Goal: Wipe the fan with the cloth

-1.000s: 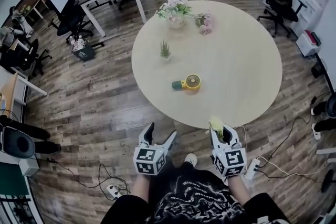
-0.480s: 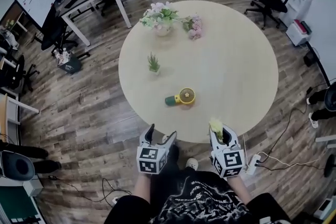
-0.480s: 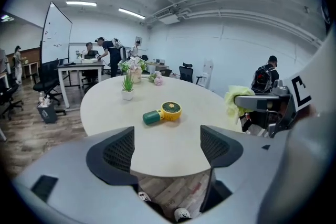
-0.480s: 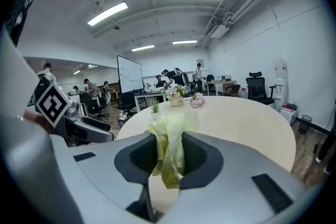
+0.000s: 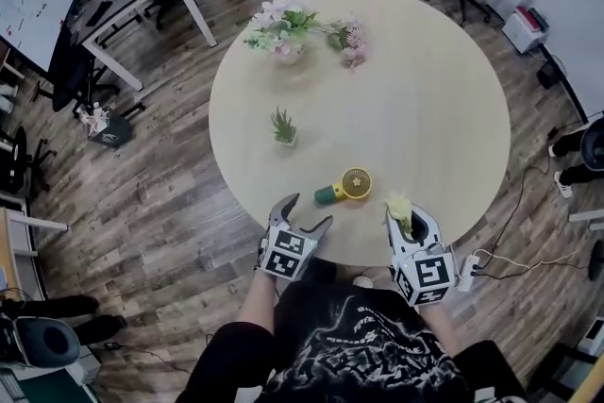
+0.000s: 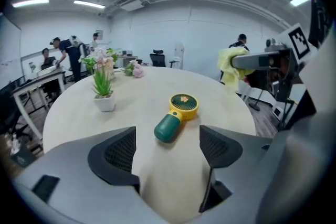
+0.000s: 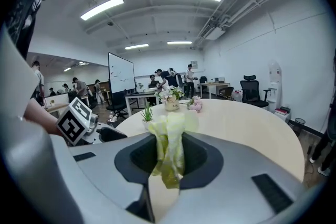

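1. My right tool (image 5: 412, 226) clamped the yellow cloth (image 5: 396, 206); my left tool (image 5: 310, 212) stood open, empty.
2. The fan (image 5: 345, 187) lay on the table (image 5: 425, 90) near my 2 tools, untouched; all wiping remained.

Yellow fan (image 5: 345, 188) flat; yellow cloth (image 5: 397, 207) bunched

Black T-shirt (image 5: 344, 349) with white print; grey, marker-cubed left gripper (image 5: 310, 211) and right gripper (image 5: 404, 220).
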### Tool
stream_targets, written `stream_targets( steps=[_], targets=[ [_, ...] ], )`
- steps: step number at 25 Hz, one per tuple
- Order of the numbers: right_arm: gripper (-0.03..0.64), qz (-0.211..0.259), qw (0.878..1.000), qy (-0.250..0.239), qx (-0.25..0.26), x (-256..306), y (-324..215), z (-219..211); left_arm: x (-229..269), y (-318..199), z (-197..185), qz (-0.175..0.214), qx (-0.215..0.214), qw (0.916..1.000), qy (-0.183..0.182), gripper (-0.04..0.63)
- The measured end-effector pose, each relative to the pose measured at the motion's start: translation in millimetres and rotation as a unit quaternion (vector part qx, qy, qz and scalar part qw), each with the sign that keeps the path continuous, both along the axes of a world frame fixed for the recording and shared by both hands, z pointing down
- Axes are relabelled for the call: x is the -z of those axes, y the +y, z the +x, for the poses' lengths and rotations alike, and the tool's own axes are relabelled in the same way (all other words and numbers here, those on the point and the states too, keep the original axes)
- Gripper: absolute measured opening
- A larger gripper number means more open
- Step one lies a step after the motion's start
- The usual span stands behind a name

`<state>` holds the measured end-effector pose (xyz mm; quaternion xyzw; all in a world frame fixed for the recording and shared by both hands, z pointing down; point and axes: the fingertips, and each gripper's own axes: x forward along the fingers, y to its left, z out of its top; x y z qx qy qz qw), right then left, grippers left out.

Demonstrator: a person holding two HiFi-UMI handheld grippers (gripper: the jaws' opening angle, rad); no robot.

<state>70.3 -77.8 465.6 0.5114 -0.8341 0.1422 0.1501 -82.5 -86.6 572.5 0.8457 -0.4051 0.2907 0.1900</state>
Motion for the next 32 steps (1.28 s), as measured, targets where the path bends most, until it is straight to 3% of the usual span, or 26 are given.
stream_targets(
  steps=[3, 11, 13, 15, 19, 24, 29, 32],
  targets=[
    [0.091, -0.004, 1.000, 0.000, -0.014, -2.0, -11.4, -12.6, -15.3, -9.9, 4.1, -0.011, -0.070, 0.9974, -0.011, 0.408],
    [0.095, -0.057, 0.998, 0.005, -0.003, -21.7, -18.7, -32.9, -37.7, -30.6, 18.0, -0.034, -0.130, 0.9901, -0.042, 0.333],
    [0.097, -0.070, 0.998, -0.002, 0.005, -25.2, -19.8, -35.2, -40.2, -31.8, 21.3, -0.035, -0.127, 0.9904, -0.041, 0.317],
    [0.097, -0.073, 0.997, -0.002, 0.010, -26.2, -23.2, -35.6, -41.8, -34.6, 22.3, -0.027, -0.117, 0.9917, -0.046, 0.221],
    [0.101, -0.111, 0.993, 0.003, 0.030, -39.2, -29.2, -34.4, -43.3, -33.6, 25.0, -0.023, -0.114, 0.9919, -0.051, 0.187],
    [0.101, -0.135, 0.989, 0.025, 0.049, -51.2, -46.9, -28.0, -44.4, -31.6, 25.7, -0.015, -0.083, 0.9949, -0.055, 0.183],
    [0.104, -0.124, 0.985, 0.081, 0.087, -60.8, -87.9, -40.5, -44.7, -31.3, 27.2, -0.017, -0.084, 0.9949, -0.053, 0.183],
    [0.131, -0.146, 0.977, 0.099, 0.119, -80.5, -104.2, -57.0, -45.5, -32.5, 27.5, -0.020, -0.083, 0.9950, -0.052, 0.183]
  ],
)
